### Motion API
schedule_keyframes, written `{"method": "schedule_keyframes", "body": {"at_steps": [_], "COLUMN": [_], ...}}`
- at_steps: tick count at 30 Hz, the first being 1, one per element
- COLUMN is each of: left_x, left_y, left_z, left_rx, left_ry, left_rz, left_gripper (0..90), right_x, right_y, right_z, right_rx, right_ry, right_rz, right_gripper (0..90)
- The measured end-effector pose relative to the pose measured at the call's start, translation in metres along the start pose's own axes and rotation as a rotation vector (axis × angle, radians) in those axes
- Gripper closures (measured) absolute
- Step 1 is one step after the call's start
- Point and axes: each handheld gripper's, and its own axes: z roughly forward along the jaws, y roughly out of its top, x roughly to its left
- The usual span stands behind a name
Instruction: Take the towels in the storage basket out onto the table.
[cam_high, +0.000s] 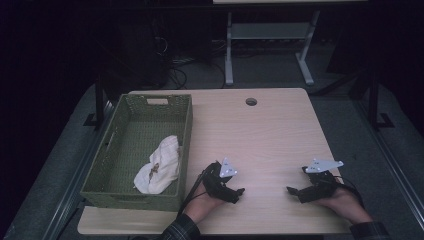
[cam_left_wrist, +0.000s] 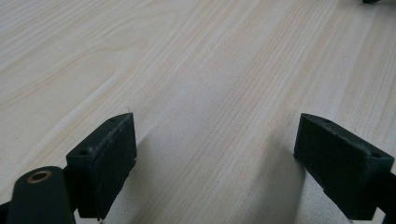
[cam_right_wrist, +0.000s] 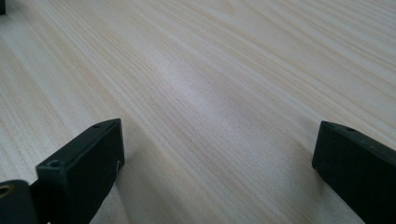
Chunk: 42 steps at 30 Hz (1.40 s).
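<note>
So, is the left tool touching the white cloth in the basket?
Apart. In the high view the left tool is over bare table, outside the green basket, while the white cloth lies inside it; the basket wall stands between them.

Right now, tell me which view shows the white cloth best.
The high view. There the cloth lies crumpled in the near right part of the green basket, left of the left tool. The two gripper views look along open jaws at bare tabletop, with no cloth in them.
</note>
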Motion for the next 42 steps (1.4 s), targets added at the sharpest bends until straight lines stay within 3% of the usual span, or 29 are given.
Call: {"method": "schedule_keyframes", "body": {"at_steps": [16,42], "left_x": [0.004,0.007], "left_y": [0.005,0.013], "left_z": [-0.004,-0.029], "left_rx": [0.042,0.032], "left_ry": [-0.001,0.085], "left_rz": [-0.006,-0.006], "left_gripper": [13.0,13.1], "right_x": [0.0,0.0], "right_y": [0.0,0.0], "right_z": [0.001,0.001], "right_rx": [-0.001,-0.005], "right_ry": [0.002,0.001], "right_rz": [-0.012,-0.011], "right_gripper": [1.8,1.8]}}
